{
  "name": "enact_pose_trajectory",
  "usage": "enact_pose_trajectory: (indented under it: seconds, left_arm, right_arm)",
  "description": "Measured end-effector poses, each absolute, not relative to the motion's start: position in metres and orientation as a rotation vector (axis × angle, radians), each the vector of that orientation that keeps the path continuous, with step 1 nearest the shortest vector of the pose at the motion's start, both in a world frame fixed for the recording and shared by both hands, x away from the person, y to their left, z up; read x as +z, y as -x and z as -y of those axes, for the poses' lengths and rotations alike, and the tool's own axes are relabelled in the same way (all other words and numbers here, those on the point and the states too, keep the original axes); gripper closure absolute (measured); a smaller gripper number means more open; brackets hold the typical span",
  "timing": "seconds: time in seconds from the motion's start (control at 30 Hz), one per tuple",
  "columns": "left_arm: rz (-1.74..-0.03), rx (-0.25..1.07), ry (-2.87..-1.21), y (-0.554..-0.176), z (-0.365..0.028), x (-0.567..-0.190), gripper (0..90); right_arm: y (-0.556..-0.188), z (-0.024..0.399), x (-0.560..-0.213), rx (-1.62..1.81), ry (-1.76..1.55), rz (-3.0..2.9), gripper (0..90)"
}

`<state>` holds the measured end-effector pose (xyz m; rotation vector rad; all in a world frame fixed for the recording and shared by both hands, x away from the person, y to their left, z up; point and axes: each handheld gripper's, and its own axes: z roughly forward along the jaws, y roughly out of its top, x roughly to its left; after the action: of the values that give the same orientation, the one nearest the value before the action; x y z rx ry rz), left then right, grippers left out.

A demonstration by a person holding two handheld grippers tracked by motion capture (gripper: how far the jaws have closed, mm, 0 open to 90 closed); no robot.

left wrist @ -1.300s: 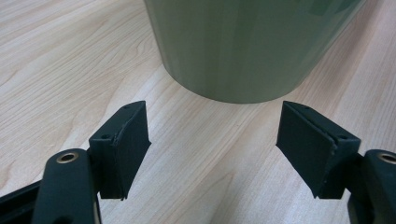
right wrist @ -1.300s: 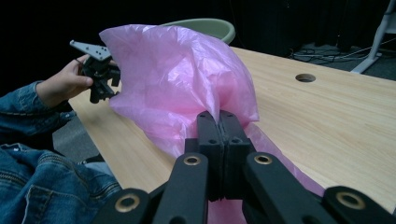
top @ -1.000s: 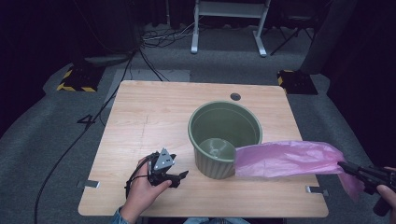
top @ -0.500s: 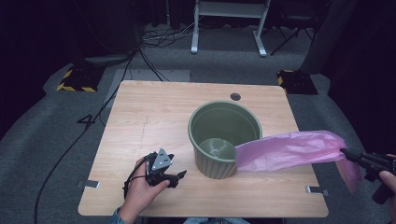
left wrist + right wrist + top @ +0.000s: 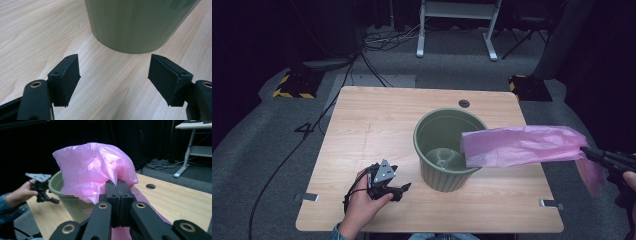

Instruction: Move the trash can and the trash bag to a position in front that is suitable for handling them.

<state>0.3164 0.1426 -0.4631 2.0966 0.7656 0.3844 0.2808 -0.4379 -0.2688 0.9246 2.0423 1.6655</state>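
A ribbed green bin (image 5: 447, 150) stands upright on the wooden table (image 5: 377, 130), right of centre. A pink plastic bag (image 5: 522, 145) stretches level from the bin's right rim out past the table's right edge. My right gripper (image 5: 592, 152) is shut on the bag's far end. In the right gripper view the closed jaws (image 5: 118, 186) pinch the bag (image 5: 92, 167) in front of the bin (image 5: 72, 205). My left gripper (image 5: 402, 191) rests low on the table left of the bin, held by a hand. Its jaws (image 5: 115, 75) stand open and empty, facing the bin's wall (image 5: 132, 25).
A round cable hole (image 5: 464, 103) sits near the table's far edge. Tape marks (image 5: 307, 197) lie at the front corners. Behind the table are a white desk frame (image 5: 457, 25), floor cables (image 5: 377, 45) and yellow-black striped blocks (image 5: 294, 85).
The right gripper has risen with the pink bag, lifting it from beside the bin's wall to about rim height. The left gripper has stayed where it was.
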Motion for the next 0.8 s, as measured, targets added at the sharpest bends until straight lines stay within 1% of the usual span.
enact_pose_trajectory:
  seconds: [0.37, 0.8]
  left_arm:
    - [-0.773, 0.388, -2.096, -0.316, -0.147, -0.464, 25.2]
    - [-0.802, 0.405, -2.079, -0.312, -0.155, -0.464, 25.3]
  right_arm:
    - [-0.305, 0.409, -0.265, 1.563, -0.887, -2.114, 90.0]
    - [-0.333, 0.363, -0.272, 1.489, -0.809, -2.233, 89.9]
